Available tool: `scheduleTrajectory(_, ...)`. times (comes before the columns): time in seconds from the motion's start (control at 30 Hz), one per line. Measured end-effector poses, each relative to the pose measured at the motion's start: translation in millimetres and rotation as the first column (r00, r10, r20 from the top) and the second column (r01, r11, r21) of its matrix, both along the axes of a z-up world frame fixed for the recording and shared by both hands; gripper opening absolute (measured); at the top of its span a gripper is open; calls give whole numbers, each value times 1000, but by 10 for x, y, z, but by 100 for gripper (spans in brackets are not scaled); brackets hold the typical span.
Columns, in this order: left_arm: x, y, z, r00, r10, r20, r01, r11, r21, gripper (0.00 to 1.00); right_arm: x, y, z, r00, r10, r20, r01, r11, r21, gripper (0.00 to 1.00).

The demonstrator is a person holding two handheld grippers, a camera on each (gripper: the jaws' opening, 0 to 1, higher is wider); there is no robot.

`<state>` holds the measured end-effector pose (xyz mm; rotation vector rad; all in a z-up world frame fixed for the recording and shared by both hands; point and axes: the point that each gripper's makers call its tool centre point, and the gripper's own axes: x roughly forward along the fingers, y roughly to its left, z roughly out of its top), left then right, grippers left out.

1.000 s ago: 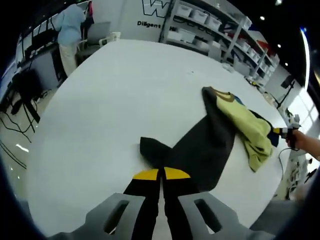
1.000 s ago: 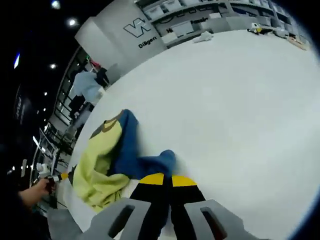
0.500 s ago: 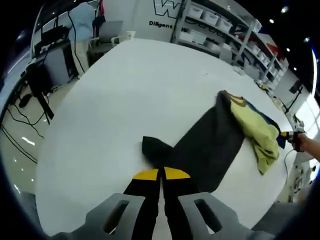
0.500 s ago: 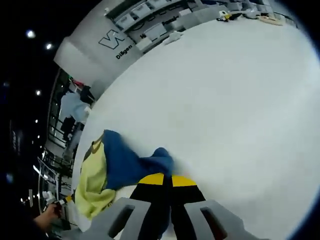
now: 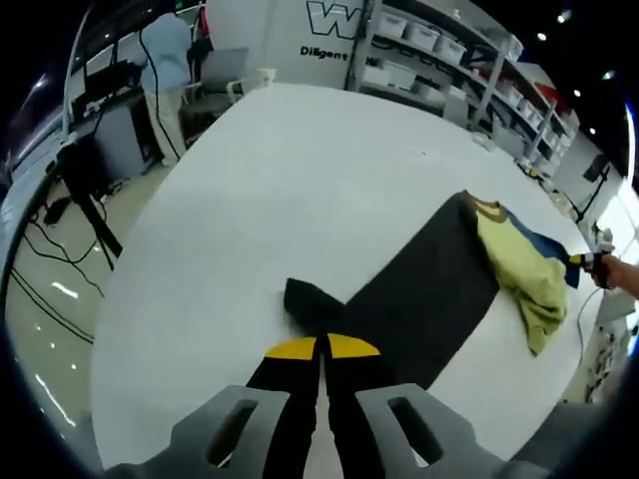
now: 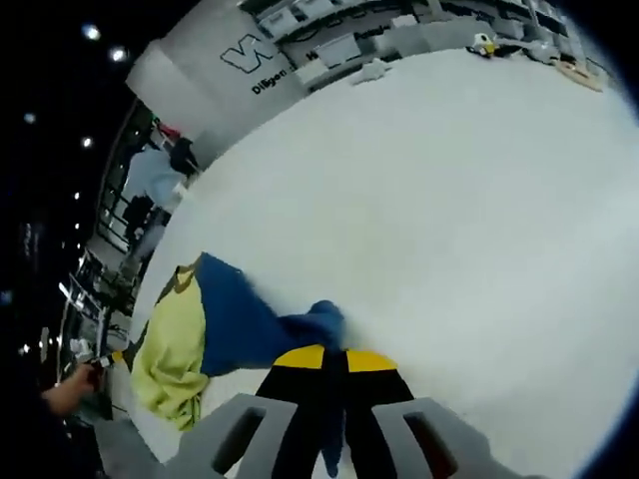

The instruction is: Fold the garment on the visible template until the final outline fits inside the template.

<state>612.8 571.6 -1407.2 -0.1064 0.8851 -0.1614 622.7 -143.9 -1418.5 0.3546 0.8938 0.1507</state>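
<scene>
A garment with a dark grey panel (image 5: 419, 299), a yellow panel (image 5: 519, 269) and a blue panel (image 6: 235, 319) lies stretched across the white table (image 5: 280, 180). My left gripper (image 5: 321, 347) is shut on a corner of the dark panel at the near edge. At the far right of the left gripper view, a hand (image 5: 619, 271) holds the right gripper at the blue edge. In the right gripper view, my right gripper (image 6: 327, 356) is shut on a bunched blue corner (image 6: 321, 321). The yellow panel (image 6: 170, 344) lies beyond it, with a hand (image 6: 65, 387) at the far left.
Shelving with white bins (image 5: 429, 45) lines the far wall. A person in a light blue top (image 5: 165, 55) stands by a chair (image 5: 235, 80) beyond the table. Cables and a stand (image 5: 85, 190) are on the floor to the left. Small items (image 6: 489, 45) sit at the table's far edge.
The garment has been drawn out longer and flatter between the two grippers; the yellow panel is less bunched. Both grippers keep their hold, and both views have shifted.
</scene>
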Motion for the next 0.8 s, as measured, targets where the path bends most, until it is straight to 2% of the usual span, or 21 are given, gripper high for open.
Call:
scheduleTrajectory(0.07, -5, -14, -1, 1000, -4, 1, 4, 1000, 0, 0, -50, 21, 14, 1000, 12, -4, -12, 1000, -7, 4)
scheduleTrajectory(0.1, -9, -20, -3, 1000, -6, 0, 6, 1000, 2, 0, -72, -34, 19, 1000, 26, 2, -25, 998, -52, 9)
scheduleTrajectory(0.17, -19, -28, -3, 1000, -7, -1, 7, 1000, 2, 0, -97, -8, 44, 997, 64, 32, -61, 996, -66, 15)
scheduleTrajectory(0.2, -20, -26, -4, 1000, -7, -1, 7, 1000, 2, 0, -171, 1, 22, 997, 79, 12, -78, 995, -69, 17)
scheduleTrajectory(0.33, -23, -26, -4, 1000, -5, 2, 5, 1000, -2, 0, -323, -52, -18, 998, 67, 12, -66, 995, -70, 27)
scheduleTrajectory(0.4, -22, -34, -1, 1000, -5, 4, 5, 1000, -7, 0, -381, -79, -16, 998, 53, 35, -51, 997, -66, 31)
scheduleTrajectory(0.47, -21, -41, -3, 1000, -7, 6, 7, 1000, -9, 0, -489, -18, -75, 998, 59, -1, -59, 998, -33, 31)
scheduleTrajectory(0.6, -19, -78, -9, 1000, -10, 7, 10, 1000, -13, 0, -554, 78, -158, 997, 78, -12, -79, 996, -41, 29)
scheduleTrajectory(0.63, -21, -97, -13, 1000, -12, 6, 12, 1000, -14, 0, -587, 118, -199, 996, 85, -32, -86, 995, -47, 28)
scheduleTrajectory(0.67, -24, -104, -13, 1000, -12, 5, 12, 1000, -15, 0, -630, 130, -224, 995, 83, -57, -86, 995, -55, 25)
scheduleTrajectory(0.7, -27, -113, -11, 1000, -12, 6, 12, 1000, -17, 0, -561, 123, -222, 994, 107, -16, -108, 990, -88, 21)
scheduleTrajectory(0.73, -27, -119, -9, 1000, -12, 7, 12, 1000, -17, 0, -599, 147, -238, 993, 109, -42, -112, 990, -85, 17)
scheduleTrajectory(0.8, -31, -124, -7, 1000, -13, 8, 13, 1000, -18, 0, -640, 181, -206, 991, 127, -47, -131, 985, -108, 7)
